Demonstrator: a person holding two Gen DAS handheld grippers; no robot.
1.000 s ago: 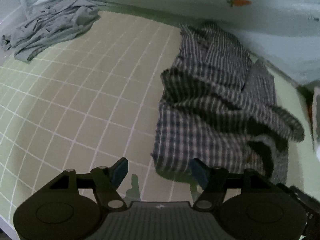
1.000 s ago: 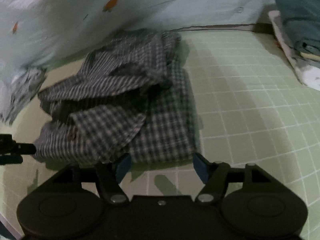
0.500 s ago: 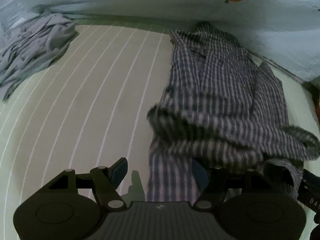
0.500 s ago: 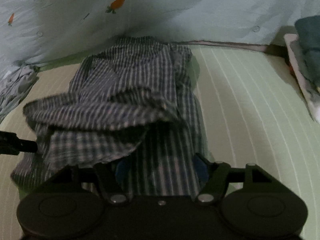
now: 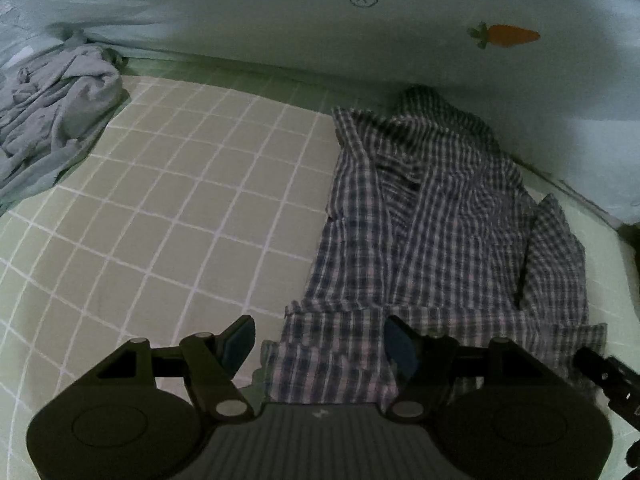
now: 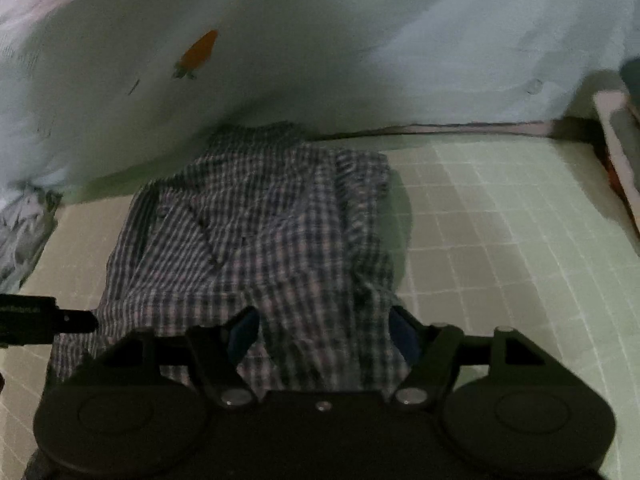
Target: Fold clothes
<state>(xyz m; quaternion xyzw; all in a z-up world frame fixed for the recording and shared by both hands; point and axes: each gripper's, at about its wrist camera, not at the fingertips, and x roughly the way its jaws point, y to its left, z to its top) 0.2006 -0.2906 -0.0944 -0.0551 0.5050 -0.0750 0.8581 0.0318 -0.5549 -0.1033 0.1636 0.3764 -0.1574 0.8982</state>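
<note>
A blue-and-white checked shirt [image 5: 436, 224] lies partly folded and rumpled on a bed covered by a pale green grid-patterned sheet [image 5: 192, 208], its far end up against the light blue carrot-print bedding [image 5: 360, 40] that runs along the bed's far edge. A crumpled grey garment [image 5: 52, 104] sits well apart, toward the far left corner of the bed.

The left tongs [image 5: 320, 342] are spread wide, low over the shirt's near left corner, with cloth lying between the two fingers but not pinched. The right tongs [image 6: 324, 330] are likewise spread, and the near hem of the shirt [image 6: 264, 232] bunches up between their fingers; whether the blue pads touch the fabric cannot be told, since the right wrist view is blurred.

The likely step is taking hold of the near hem to carry it over or to smooth it. The risks lie in the cloth itself. The hem is layered and wrinkled, so closing the tongs could catch only the top layer, and the layers under it would drag and undo the fold. With each of the tongs at a different depth of cloth, an uneven lift would skew the edge. Because the far end is pressed against the bedding, pushing forward would bunch the collar end rather than flatten it.
</note>
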